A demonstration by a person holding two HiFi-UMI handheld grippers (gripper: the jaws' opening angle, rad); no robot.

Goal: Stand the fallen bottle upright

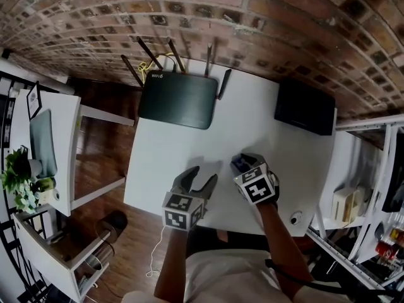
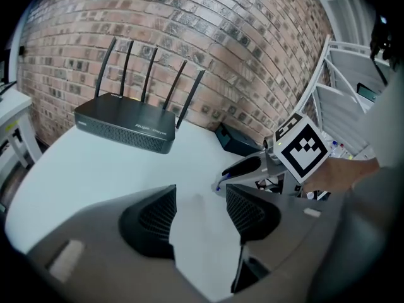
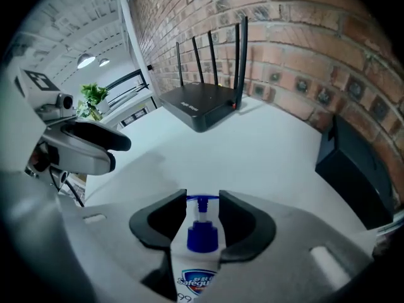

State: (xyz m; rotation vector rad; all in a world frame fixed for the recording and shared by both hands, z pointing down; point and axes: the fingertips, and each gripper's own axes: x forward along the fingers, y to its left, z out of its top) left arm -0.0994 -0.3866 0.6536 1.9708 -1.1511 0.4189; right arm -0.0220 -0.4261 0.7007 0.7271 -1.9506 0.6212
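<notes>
**Right tongs pinch the soap bottle near the table's front edge**

The white plastic pump bottle with a blue head (image 3: 201, 262) sits between the pads of the right gripper (image 3: 202, 202), which pinch its neck. On the white table (image 1: 170, 150), the left gripper (image 1: 199, 180) hangs at the bottle's 8 o'clock with its jaws spread and nothing between them. The black antenna router (image 1: 178, 100) stands at 11 o'clock and the black box (image 1: 305, 106) at 1 o'clock.

The person wears a light shirt (image 1: 227, 276). The left gripper (image 1: 202, 177) and the right gripper (image 1: 243, 163) are grey, with black pads (image 2: 151, 223) that have tiny criss-cross lines like a net. The left gripper's cube (image 1: 183, 210) and the right gripper's cube (image 1: 257, 185) are white with black square marks on them.
</notes>
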